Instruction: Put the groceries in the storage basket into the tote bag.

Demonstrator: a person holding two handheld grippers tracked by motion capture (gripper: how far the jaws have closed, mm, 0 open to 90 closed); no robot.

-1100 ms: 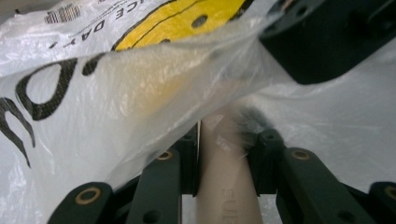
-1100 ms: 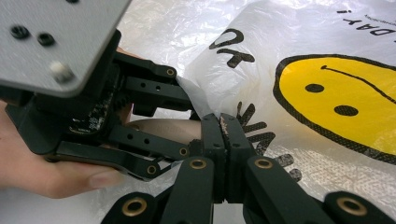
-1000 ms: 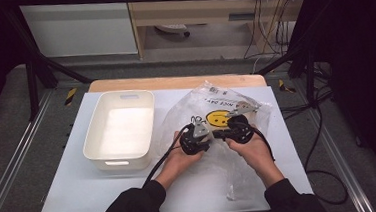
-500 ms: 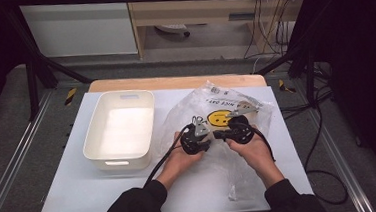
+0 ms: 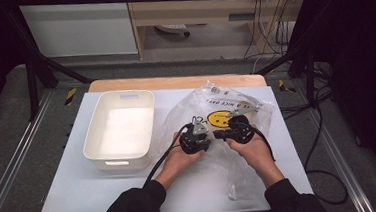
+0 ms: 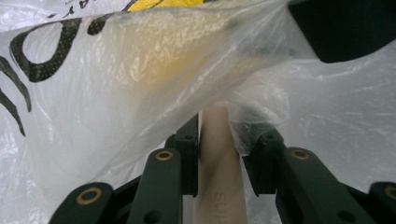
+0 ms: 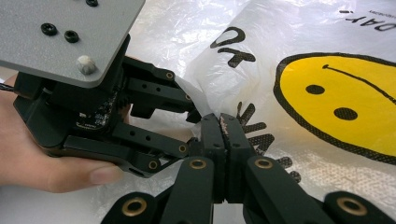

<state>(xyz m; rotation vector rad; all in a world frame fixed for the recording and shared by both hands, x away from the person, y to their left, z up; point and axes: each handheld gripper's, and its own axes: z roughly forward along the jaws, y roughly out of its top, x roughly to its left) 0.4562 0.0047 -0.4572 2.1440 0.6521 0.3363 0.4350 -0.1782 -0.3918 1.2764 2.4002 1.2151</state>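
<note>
Beige stick (image 6: pixel 218 158) between left gripper (image 6: pixel 224 140) jaws, apparently gripped; long axis along jaws, tip under bag film. Right gripper (image 7: pixel 219 122) clenched on bag (image 5: pixel 236 113) edge, just beside left. Bag on table (image 5: pixel 72 194), right of tub (image 5: pixel 99 157); mouth pinched between both.

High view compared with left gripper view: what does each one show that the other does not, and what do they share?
The high view alone gives the layout: a white bin left of the plastic bag, the white table, the bag's smiley face, and the right gripper meeting the left gripper over the bag.

The left gripper view alone gives the close detail: a beige stick between that gripper's fingers, running under the film.

Both share the bag, with its yellow and black print, and the left gripper.
</note>
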